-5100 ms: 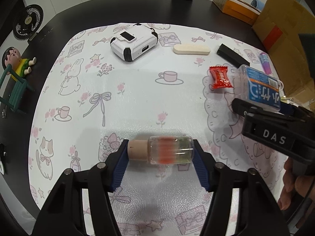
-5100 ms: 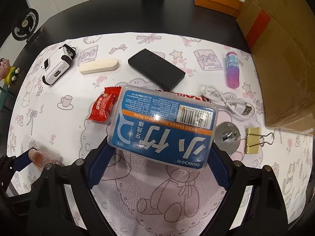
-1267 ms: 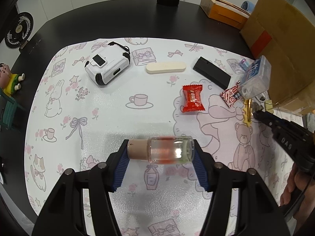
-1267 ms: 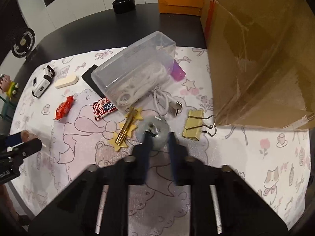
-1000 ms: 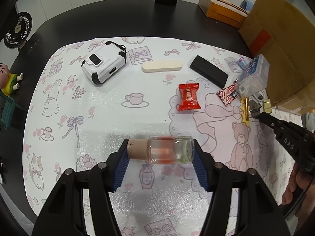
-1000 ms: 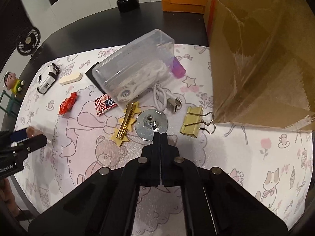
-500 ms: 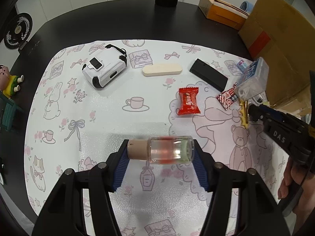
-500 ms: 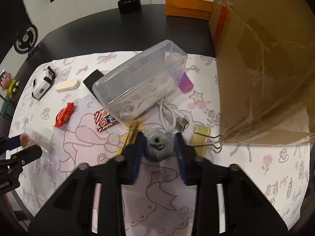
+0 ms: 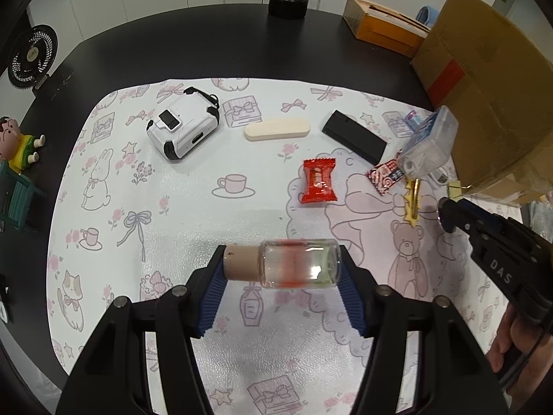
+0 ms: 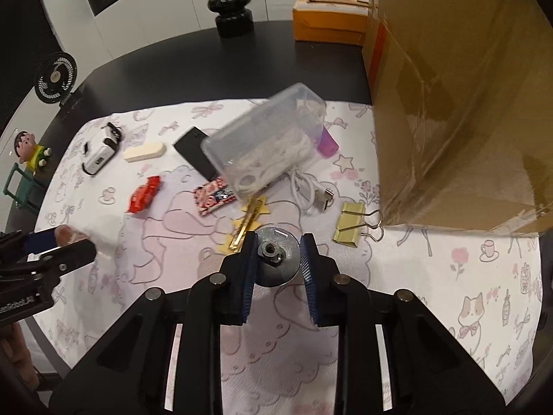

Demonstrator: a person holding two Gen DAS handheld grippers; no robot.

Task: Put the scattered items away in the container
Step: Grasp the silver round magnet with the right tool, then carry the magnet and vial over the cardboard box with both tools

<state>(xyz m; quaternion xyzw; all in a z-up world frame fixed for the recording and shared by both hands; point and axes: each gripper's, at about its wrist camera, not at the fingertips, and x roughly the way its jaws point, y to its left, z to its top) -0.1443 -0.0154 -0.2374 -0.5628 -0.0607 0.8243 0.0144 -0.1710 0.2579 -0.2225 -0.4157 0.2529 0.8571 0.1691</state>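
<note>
White capital letters "DAS" stand on the black body of the right hand-held gripper [image 9: 444, 216], seen from the left wrist view. In the right wrist view, a partly cut-off white word ending "Robot.AI" runs along the body of the left hand-held gripper [image 10: 52, 242]. Print on the red candy wrapper [image 9: 319, 181] and the plastic box [image 9: 428, 147] is too small to read.
</note>
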